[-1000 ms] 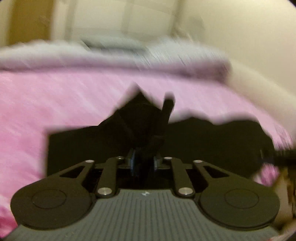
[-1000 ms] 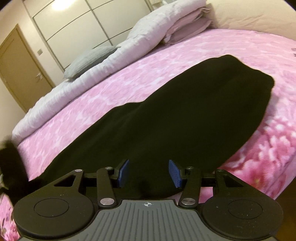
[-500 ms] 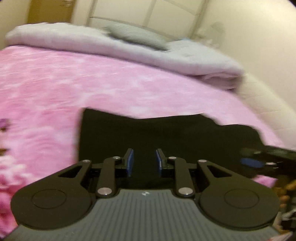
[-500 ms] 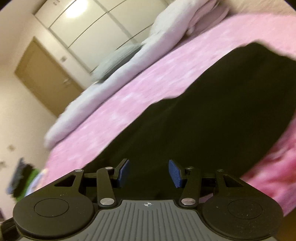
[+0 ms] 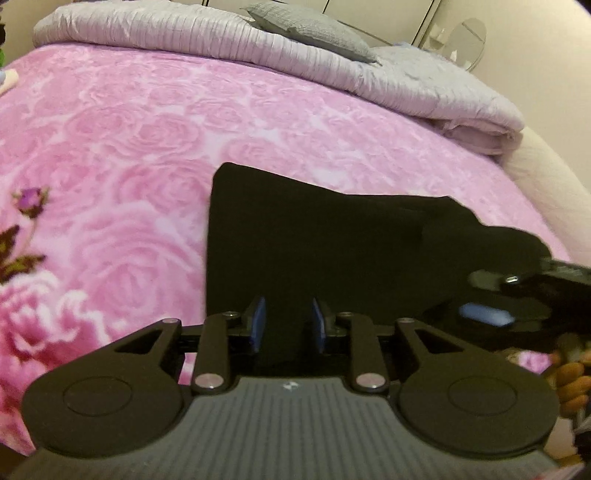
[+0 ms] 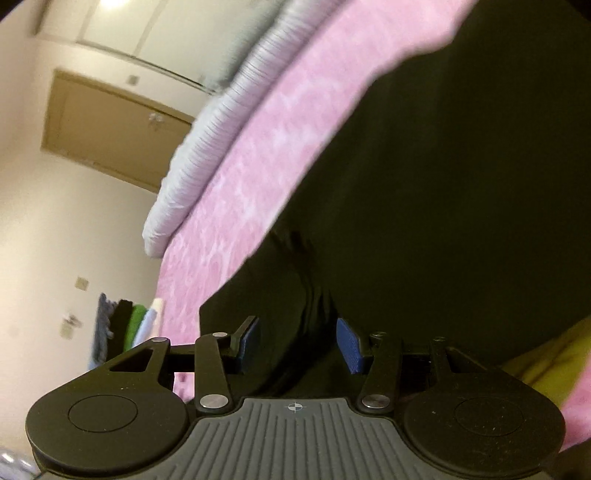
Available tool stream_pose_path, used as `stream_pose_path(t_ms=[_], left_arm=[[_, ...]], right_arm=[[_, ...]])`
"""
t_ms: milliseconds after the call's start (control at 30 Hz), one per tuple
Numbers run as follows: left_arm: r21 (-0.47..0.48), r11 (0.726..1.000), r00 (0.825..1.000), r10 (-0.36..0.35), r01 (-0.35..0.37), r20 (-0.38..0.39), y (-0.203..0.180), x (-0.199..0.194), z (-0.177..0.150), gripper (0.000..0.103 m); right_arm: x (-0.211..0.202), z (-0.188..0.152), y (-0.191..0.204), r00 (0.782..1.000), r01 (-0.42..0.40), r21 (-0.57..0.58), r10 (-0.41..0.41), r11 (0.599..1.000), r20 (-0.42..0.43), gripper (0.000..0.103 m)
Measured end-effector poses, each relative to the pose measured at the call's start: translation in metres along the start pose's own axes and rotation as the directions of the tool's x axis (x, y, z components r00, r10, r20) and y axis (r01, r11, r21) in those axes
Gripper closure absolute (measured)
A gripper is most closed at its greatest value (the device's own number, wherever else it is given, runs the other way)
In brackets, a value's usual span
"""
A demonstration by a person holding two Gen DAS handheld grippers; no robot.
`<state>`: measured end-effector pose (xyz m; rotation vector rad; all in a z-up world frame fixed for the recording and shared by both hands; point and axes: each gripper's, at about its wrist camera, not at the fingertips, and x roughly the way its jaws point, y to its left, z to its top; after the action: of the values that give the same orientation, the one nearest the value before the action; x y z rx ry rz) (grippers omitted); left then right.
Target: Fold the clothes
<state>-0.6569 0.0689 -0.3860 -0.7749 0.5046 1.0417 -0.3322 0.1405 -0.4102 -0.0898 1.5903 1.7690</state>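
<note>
A black garment lies folded flat on the pink rose-patterned bedspread. My left gripper hovers open over the garment's near edge, its blue pads apart with only flat cloth seen between them. To its right my right gripper shows low over the garment's right end. In the tilted right wrist view the black garment fills the frame. There my right gripper is open, with a creased fold of the cloth in front of its blue pads; whether they touch it I cannot tell.
A folded lilac-grey quilt and a grey pillow lie along the bed's far side. A person's hand shows at the right edge. A brown door, a stack of folded clothes and something yellow show in the right wrist view.
One second ago my left gripper was shut on a raised corner of the black garment; it has let go and opened, and the garment lies flat. My right gripper has rolled sideways and moved closer to the cloth.
</note>
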Motion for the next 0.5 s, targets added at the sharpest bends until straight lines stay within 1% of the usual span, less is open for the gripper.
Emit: stream_pose_path(t_ms=[67, 133, 267, 300, 333, 367, 433, 500], left_arm=[[-0.020, 1.000, 1.000, -0.014, 0.014, 0.000, 0.004, 0.001, 0.000, 0.081], [-0.037, 0.999, 1.000, -0.021, 0.021, 0.002, 0.008, 0.002, 0.000, 0.081], [-0.049, 0.999, 1.000, -0.022, 0.022, 0.009, 0.012, 0.004, 0.004, 0.081], [-0.049, 0.999, 1.000, -0.021, 0.021, 0.010, 0.012, 0.004, 0.005, 0.081], [-0.048, 0.999, 1.000, -0.017, 0.017, 0.008, 0.013, 0.004, 0.006, 0.081], [-0.047, 0.999, 1.000, -0.013, 0.014, 0.008, 0.012, 0.004, 0.008, 0.081], [-0.046, 0.999, 1.000, -0.017, 0.017, 0.006, 0.011, 0.003, 0.011, 0.081], [-0.049, 0.998, 0.999, -0.036, 0.036, 0.001, 0.007, 0.004, 0.016, 0.081]], right_arm=[[0.011, 0.005, -0.003, 1.000, 0.014, 0.030, -0.013, 0.999, -0.015, 0.053], [0.021, 0.010, -0.002, 1.000, 0.002, 0.028, -0.002, 1.000, -0.015, 0.053], [0.025, 0.008, 0.009, 0.999, 0.002, -0.080, 0.001, 0.997, 0.037, 0.053], [0.026, 0.007, 0.011, 0.999, 0.003, -0.109, 0.002, 0.994, 0.051, 0.061], [0.026, 0.006, 0.014, 0.998, 0.005, -0.138, 0.004, 0.990, 0.065, 0.091], [0.027, 0.005, 0.017, 0.997, 0.008, -0.167, 0.005, 0.986, 0.079, 0.094], [0.028, 0.003, 0.022, 0.994, 0.014, -0.224, 0.010, 0.974, 0.107, 0.095], [0.029, 0.001, 0.028, 0.991, 0.022, -0.280, 0.016, 0.960, 0.134, 0.096]])
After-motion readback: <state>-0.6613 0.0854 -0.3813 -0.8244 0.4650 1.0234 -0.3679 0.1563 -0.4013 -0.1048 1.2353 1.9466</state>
